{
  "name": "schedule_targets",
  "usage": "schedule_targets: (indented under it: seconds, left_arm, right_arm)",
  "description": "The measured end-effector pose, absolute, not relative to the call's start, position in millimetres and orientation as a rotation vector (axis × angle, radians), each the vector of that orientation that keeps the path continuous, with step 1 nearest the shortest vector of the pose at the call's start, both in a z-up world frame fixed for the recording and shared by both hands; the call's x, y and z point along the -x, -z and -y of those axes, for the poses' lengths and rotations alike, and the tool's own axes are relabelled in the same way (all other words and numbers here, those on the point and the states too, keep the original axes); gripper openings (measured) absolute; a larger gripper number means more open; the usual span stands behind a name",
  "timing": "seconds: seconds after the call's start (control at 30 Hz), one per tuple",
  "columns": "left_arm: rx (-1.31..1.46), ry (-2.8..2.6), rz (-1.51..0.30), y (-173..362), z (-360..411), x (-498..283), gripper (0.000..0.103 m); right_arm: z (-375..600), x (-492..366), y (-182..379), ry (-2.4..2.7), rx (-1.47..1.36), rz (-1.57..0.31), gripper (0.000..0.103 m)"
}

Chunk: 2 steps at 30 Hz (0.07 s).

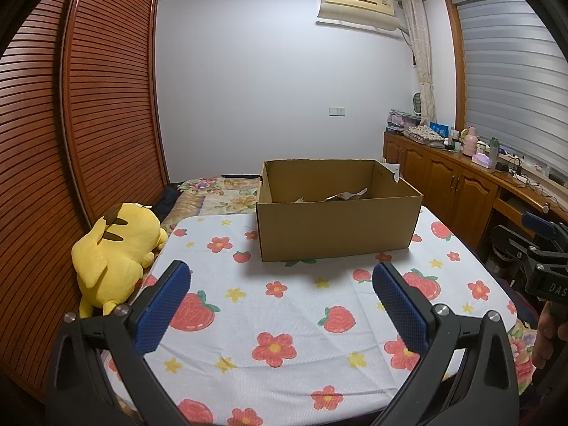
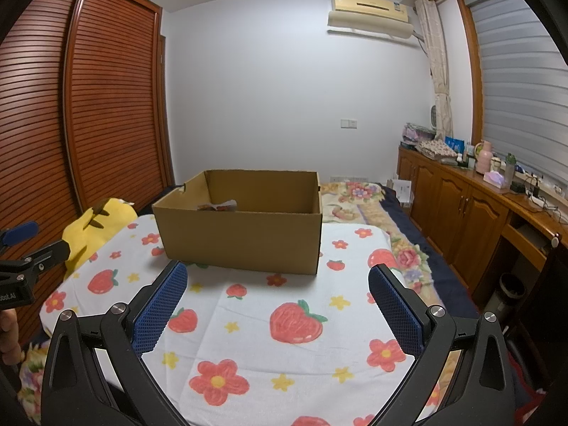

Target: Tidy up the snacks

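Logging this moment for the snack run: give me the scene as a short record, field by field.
surface: white cloth with strawberry and flower print
container: open brown cardboard box, standing on the cloth
box contents: a few wrappers on the bottom; the rest is hidden by the walls
left gripper: open, empty, above the cloth
right gripper: open, empty, above the cloth
beside the cloth: yellow plush toy
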<state>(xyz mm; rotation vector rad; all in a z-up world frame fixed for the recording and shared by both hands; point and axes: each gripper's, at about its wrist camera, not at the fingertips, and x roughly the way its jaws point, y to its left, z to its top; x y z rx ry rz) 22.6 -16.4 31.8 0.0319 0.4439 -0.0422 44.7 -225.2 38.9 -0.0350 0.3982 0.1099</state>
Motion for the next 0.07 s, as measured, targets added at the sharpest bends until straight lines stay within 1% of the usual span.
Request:
schedule_targets:
  seconds: [0.07]
  left_arm:
    - [-0.027,0.043,-0.445,-31.5,16.1,-22.4,0.103]
  right_arm:
    - [225.1,-44.7,-39.1,-0.109,0.036,-0.398,0.103]
